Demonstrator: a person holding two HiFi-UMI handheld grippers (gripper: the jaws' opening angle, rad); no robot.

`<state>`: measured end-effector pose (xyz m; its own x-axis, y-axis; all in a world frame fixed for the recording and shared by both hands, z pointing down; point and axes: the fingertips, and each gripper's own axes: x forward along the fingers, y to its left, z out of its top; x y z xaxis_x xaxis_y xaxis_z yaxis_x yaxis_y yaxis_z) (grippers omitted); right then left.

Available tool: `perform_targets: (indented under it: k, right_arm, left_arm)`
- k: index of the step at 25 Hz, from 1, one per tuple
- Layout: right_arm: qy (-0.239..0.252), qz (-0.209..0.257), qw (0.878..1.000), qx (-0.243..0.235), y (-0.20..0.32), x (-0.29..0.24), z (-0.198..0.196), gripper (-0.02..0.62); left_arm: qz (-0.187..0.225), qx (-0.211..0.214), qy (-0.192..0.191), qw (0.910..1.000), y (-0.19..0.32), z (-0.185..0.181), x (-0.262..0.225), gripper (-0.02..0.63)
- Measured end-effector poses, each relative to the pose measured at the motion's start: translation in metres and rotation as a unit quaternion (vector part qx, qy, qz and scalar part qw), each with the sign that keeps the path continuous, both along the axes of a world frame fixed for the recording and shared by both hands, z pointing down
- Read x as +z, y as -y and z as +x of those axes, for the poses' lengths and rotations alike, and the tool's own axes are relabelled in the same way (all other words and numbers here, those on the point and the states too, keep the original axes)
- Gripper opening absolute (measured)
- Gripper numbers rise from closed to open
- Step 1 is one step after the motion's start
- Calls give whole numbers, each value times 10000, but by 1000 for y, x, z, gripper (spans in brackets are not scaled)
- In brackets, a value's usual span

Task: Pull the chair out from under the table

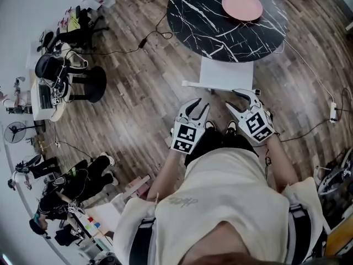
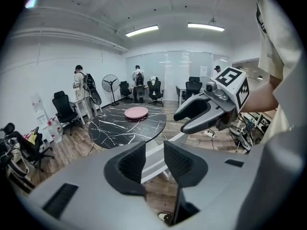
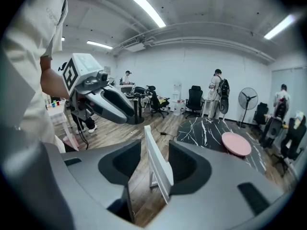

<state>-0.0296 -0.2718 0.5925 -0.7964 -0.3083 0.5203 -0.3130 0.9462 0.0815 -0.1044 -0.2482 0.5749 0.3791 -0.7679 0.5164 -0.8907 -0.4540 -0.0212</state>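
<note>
Markers (image 1: 185, 138) top left gripper (image 1: 198, 108) and right gripper (image 1: 241, 99).

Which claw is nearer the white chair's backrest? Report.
Right. The right claw, open, is at the right end of the backrest; the left claw is farther back, short of its left half.

White chair (image 1: 225, 74) stands upright, seat partly tucked under the round black, white-veined table (image 1: 201, 21) — at the table's six o'clock edge, backrest outward.
</note>
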Motion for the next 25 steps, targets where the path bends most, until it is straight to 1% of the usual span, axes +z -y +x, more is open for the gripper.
perform_targets:
  k: [4, 6, 8, 9, 10, 11, 12, 13, 15, 18, 20, 22, 24, 25]
  right_arm:
    - [-341, -133, 9993, -22, 6, 16, -7, 190]
    - [-558, -126, 9984, 46, 13, 23, -10, 190]
    - [-804, -95, 9967, 82, 20, 27, -16, 190]
    - [-942, -99, 9955, 80, 23, 31, -19, 190]
    - [-1095, -126, 9939, 57, 26, 35, -20, 190]
    - [-1261, -170, 9919, 12, 28, 41, -21, 190]
    - [-1429, -229, 9895, -49, 30, 47, -22, 190]
    - [-1584, -299, 9869, -110, 30, 55, -22, 192]
    - [-1832, -453, 9818, -207, 31, 69, -22, 192]
    - [-2220, -556, 9728, -366, 30, 85, -24, 193]
    - [-2443, -498, 9675, -427, 34, 92, -26, 193]
    - [-2661, -365, 9619, -519, 40, 98, -27, 192]
    - [-2941, -296, 9525, -730, 41, 108, -27, 192]
    - [-3087, -299, 9467, -865, 39, 114, -28, 193]
  left_arm:
    - [-29, 263, -16, 9996, 22, -5, 4, 129]
    - [-119, 434, -187, 9988, 33, -7, 8, 129]
    - [-307, 670, -401, 9965, 41, -8, 13, 129]
    - [-413, 828, -417, 9948, 44, -9, 18, 129]
    - [-527, 1028, -329, 9928, 47, -9, 24, 129]
    - [-648, 1275, -145, 9896, 49, -8, 33, 129]
    - [-762, 1559, 108, 9848, 51, -6, 43, 129]
    - [-856, 1859, 382, 9781, 52, -3, 53, 129]
    - [-994, 2397, 789, 9625, 54, 3, 69, 129]
    - [-1177, 2995, 1022, 9413, 58, 10, 80, 129]
    - [-1178, 3341, 1302, 9261, 62, 14, 86, 129]
    - [-1111, 3610, 1544, 9130, 69, 21, 92, 129]
    - [-1136, 3842, 1707, 9002, 72, 28, 100, 129]
    - [-1216, 3965, 1811, 8917, 71, 30, 106, 129]
